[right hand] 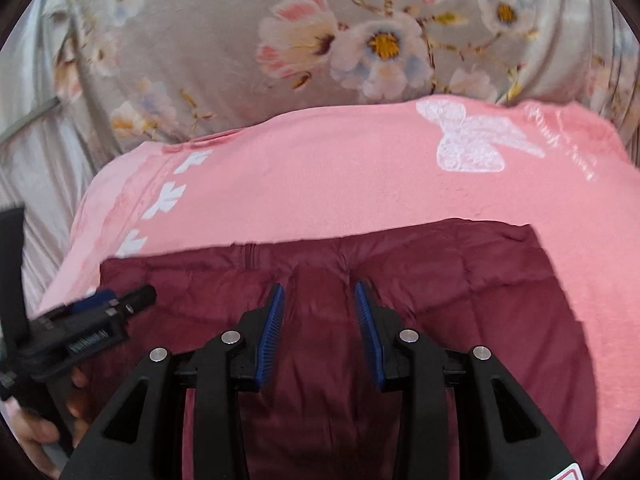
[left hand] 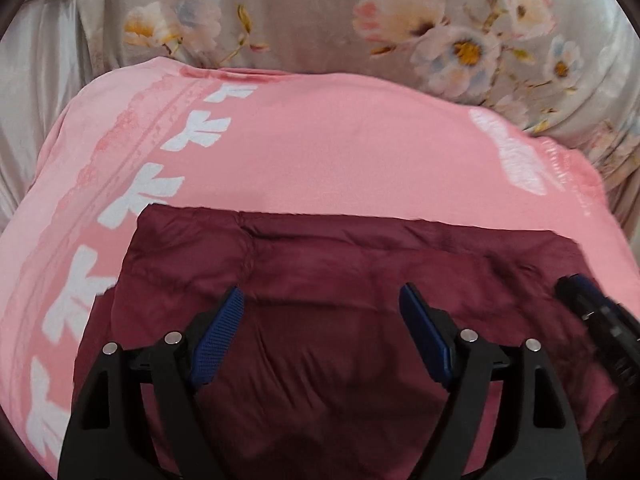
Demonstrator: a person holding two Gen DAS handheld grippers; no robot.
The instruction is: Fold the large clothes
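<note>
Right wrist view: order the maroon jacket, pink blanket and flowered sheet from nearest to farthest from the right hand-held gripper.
1. Maroon jacket, directly under the right hand-held gripper.
2. Pink blanket, beyond the jacket's far edge.
3. Flowered sheet, at the top, behind the blanket.

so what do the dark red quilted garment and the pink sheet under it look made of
Dark red quilted garment: likely thin nylon or polyester shell over padding, given its faint sheen and puffy stitched panels. Pink sheet: matte, soft-looking, probably cotton knit, with white printed motifs.
</note>
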